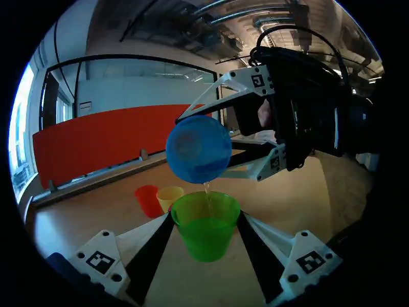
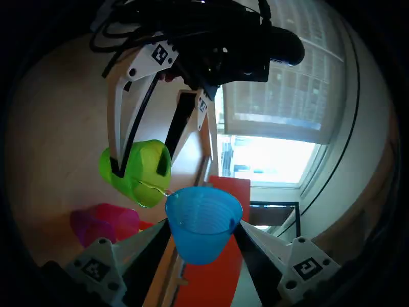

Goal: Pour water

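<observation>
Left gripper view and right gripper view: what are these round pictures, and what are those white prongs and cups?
No robot here: a person holds a tool in each hand, each with two white jaws and a wide-angle camera looking along them. The left gripper view rides on the left gripper, whose jaws clamp a green cup. The right gripper view rides on the right gripper, clamping a blue cup. Each camera also sees the other tool farther off. The blue cup is tipped over the green one, and a thin stream of water runs into it. On the wooden table behind stand a red cup and a yellow cup.
</observation>
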{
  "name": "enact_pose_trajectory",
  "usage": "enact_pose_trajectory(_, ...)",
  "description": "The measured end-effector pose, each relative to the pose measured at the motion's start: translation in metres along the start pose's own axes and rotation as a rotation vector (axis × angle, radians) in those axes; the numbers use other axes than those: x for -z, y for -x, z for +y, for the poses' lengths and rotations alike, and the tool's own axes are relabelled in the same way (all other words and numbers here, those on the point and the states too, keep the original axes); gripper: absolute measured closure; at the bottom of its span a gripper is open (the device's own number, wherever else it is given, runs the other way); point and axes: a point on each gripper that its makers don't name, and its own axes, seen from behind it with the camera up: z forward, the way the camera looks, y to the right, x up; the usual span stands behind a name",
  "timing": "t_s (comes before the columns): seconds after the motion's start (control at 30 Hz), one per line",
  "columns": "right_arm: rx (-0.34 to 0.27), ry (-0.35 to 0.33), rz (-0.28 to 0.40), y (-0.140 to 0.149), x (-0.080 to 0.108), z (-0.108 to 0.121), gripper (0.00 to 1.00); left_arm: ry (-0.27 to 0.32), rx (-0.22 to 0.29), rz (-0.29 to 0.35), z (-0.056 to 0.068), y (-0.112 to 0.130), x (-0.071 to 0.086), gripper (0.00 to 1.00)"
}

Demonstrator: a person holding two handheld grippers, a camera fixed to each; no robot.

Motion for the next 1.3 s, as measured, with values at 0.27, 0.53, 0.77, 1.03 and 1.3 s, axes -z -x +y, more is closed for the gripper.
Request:
enact_pose_trajectory(0.27,0.016,-0.003,-0.002,0.0023,-0.0017,-0.0022,0.12,0.002,-0.001,-0.002,0.001,0.001,-0.0014,0.13)
enact_pose_trajectory(0.53,0.022,-0.002,-0.001,0.0009,-0.0015,-0.0015,0.12,0.002,-0.001,-0.002,0.0023,0.0011,-0.0006,0.13)
enact_pose_trajectory(0.77,0.028,0.002,-0.003,-0.0005,-0.0014,-0.0012,0.12,0.002,0.0,-0.001,0.0019,0.0012,-0.0001,0.13)
enact_pose_trajectory(1.03,0.03,-0.003,0.0,0.0,-0.0017,-0.0029,0.12,0.0,0.004,-0.002,0.0012,0.0027,0.0013,0.13)
enact_pose_trajectory(1.3,0.005,0.004,0.003,0.0017,-0.0026,-0.0007,0.12,-0.002,0.004,-0.003,-0.0001,0.0031,0.002,0.13)
